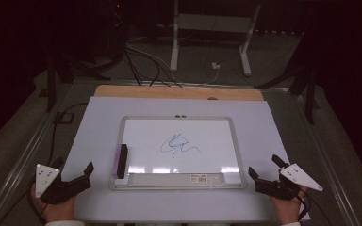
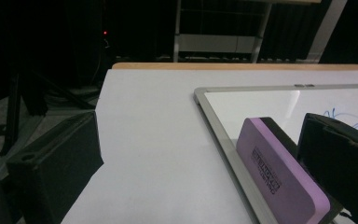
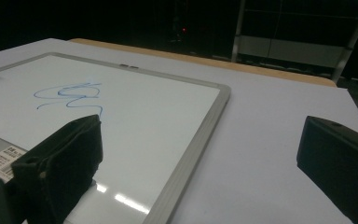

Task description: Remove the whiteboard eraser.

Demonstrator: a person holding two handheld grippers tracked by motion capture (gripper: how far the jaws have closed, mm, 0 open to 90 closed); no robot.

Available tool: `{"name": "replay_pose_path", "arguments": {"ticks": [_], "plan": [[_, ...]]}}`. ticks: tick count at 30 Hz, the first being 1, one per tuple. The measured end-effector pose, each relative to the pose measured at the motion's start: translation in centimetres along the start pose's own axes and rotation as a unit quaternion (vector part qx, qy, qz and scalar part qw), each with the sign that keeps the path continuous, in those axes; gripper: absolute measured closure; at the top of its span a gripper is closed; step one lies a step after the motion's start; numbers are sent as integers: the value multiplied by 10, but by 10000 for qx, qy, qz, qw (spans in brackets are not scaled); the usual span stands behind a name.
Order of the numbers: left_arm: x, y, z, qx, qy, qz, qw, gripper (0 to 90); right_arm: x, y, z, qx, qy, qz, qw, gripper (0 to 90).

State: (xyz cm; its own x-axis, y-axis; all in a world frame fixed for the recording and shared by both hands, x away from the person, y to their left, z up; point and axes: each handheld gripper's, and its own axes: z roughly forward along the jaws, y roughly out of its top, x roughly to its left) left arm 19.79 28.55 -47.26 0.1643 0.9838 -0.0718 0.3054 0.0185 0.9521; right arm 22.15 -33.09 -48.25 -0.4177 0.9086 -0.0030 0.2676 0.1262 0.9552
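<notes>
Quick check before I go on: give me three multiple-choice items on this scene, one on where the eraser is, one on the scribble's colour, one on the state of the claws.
1. Where does the eraser lie?
A. At the whiteboard's left edge
B. At its right edge
C. On the floor

2. What colour is the scribble?
A. Red
B. Blue
C. Green

3. How do the left claw and right claw stand?
A. Both shut on the eraser
B. Left one shut on a marker
C. Both open and empty

Answers:
1. A, the high view shows the purple eraser along the board's left frame.
2. B, the line in the middle of the board is blue in the high and right gripper views.
3. C, each claw's jaws stand wide apart with nothing between them.
</notes>
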Motion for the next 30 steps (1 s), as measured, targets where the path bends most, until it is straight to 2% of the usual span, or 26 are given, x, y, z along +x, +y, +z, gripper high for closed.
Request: {"name": "replay_pose_path", "arguments": {"ticks": [7,12,19,26,30], "plan": [[1,0,0,47,26,-42,10000,7,-2,0,-1,-45,-115,-54,9999,6],[3,2,-1,95,78,-120,9999,7,-3,0,0,-33,-118,-9,9999,5],[6,8,-6,161,-69,-222,9996,7,-2,0,-1,-32,-82,-22,10000,5],[5,16,-5,310,-246,-141,9991,11,-3,-1,0,-9,-85,38,10000,5],[5,20,-4,316,-328,-82,9989,11,-4,-1,0,4,-70,89,9999,5]]}}
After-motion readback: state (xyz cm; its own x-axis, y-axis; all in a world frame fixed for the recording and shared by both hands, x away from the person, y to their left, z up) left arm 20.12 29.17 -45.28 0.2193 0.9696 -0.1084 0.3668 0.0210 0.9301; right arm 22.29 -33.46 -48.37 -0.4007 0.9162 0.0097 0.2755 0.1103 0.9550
